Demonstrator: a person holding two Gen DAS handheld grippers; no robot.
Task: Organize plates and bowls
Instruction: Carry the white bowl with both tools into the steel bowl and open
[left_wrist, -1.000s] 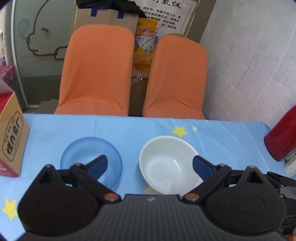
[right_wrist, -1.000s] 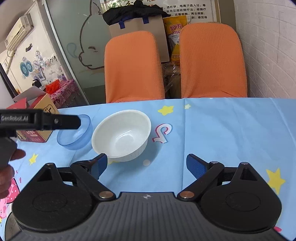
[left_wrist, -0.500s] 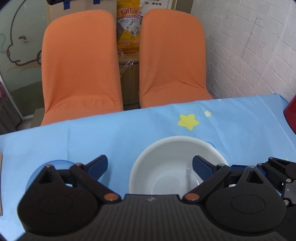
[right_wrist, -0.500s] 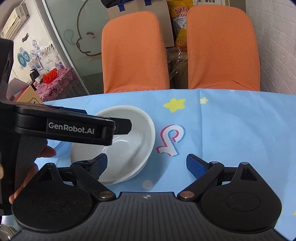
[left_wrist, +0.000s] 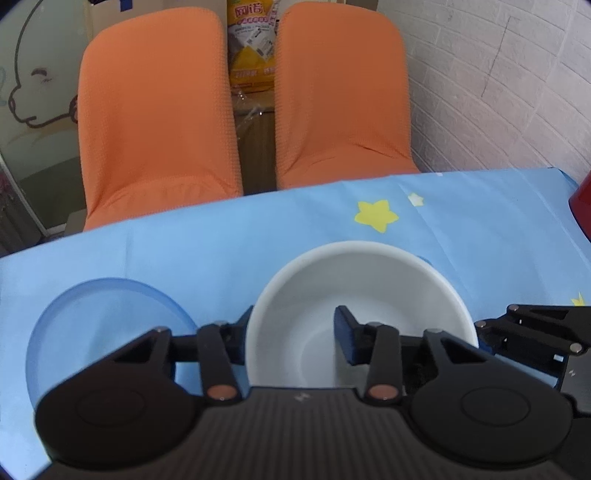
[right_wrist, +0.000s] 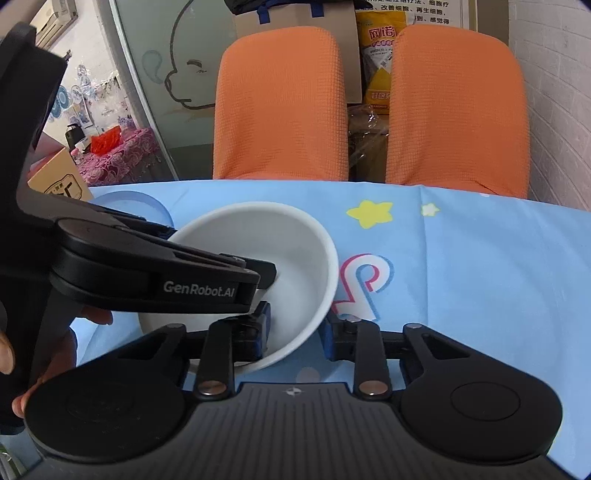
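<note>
The left gripper (left_wrist: 291, 334) straddles the left wall of the white bowl (left_wrist: 369, 273), one blue pad outside the rim and the other inside the basin, the jaws drawn narrow around that wall; whether the pads actually press it cannot be told. The right gripper (right_wrist: 295, 332) does the same on the bowl's near right rim, its left pad inside the bowl (right_wrist: 258, 236) and its right pad just outside, jaws likewise drawn in close on the wall. In the right wrist view the left gripper's black body, lettered GenRobot.AI, reaches across the bowl from the left, with the person's hand (right_wrist: 22, 369) on its handle at the frame edge. The bowl sits on the blue tablecloth (left_wrist: 258, 229) printed with yellow stars. Just beside it to the left lies the translucent blue bowl (left_wrist: 103, 314), partly hidden behind the left gripper's frame. Beyond the table's far edge stand two orange chairs (left_wrist: 155, 110), and a white brick wall (left_wrist: 498, 92) rises to the right.
</note>
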